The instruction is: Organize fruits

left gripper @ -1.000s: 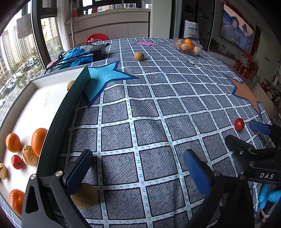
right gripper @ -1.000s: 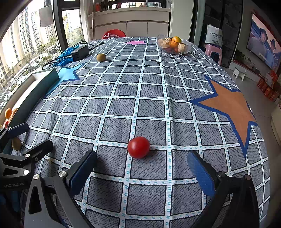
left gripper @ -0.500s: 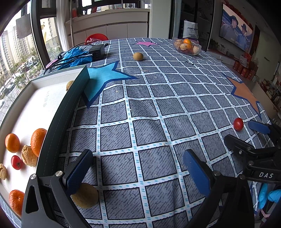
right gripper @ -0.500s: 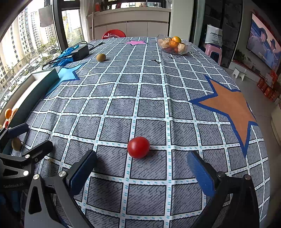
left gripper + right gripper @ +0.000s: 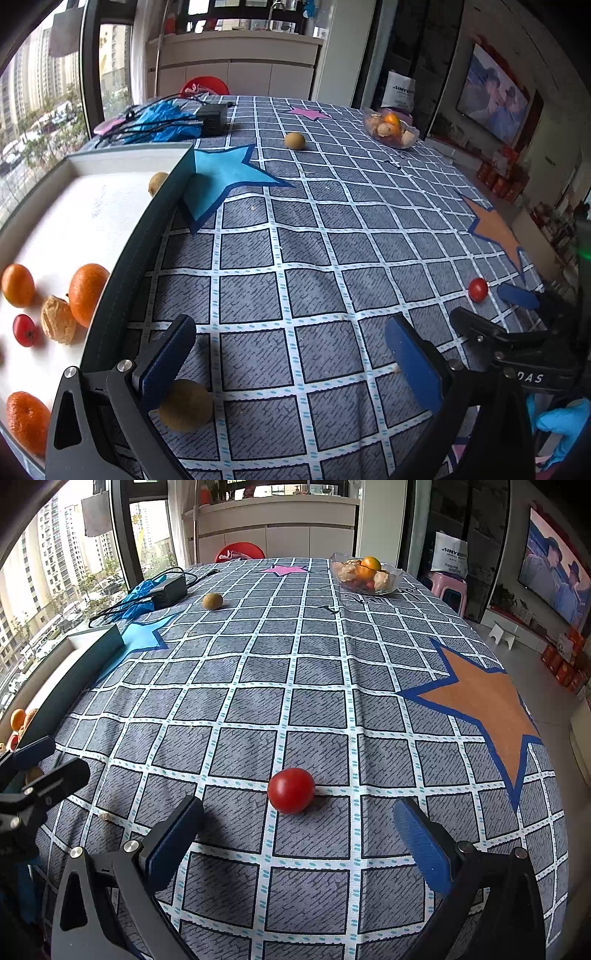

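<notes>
**Tomato dead ahead of my right claw, kiwi tucked under my left**

Tomato first: the small round red tomato (image 5: 291,790) sits on the grey grid-pattern tablecloth (image 5: 317,672) covering the tabletop, straight out in front of my right claw (image 5: 295,843), roughly centred between the two blue pads and just beyond their tips. That claw is spread wide and holds nothing. It's round, so no long axis to worry about. I'd guess pushing forward until the pads flank it is what the grab needs, and it could roll if I nudge it.

My left claw (image 5: 291,363) is also wide open and empty. A brown fuzzy kiwi (image 5: 186,405) lies on the cloth right by its left finger, partly hidden behind it, so I can't tell if they touch. The white tray with the dark rim (image 5: 122,266) is just to the left, already holding oranges, a small red fruit and a wrinkly tan one. From this side the tomato is far off to the right, so the right claw is clearly the nearer one.

Readable text: "DAS" on the right claw's body, and "SINY..." on a white bag (image 5: 450,554) in the background, rest too blurry.
</notes>
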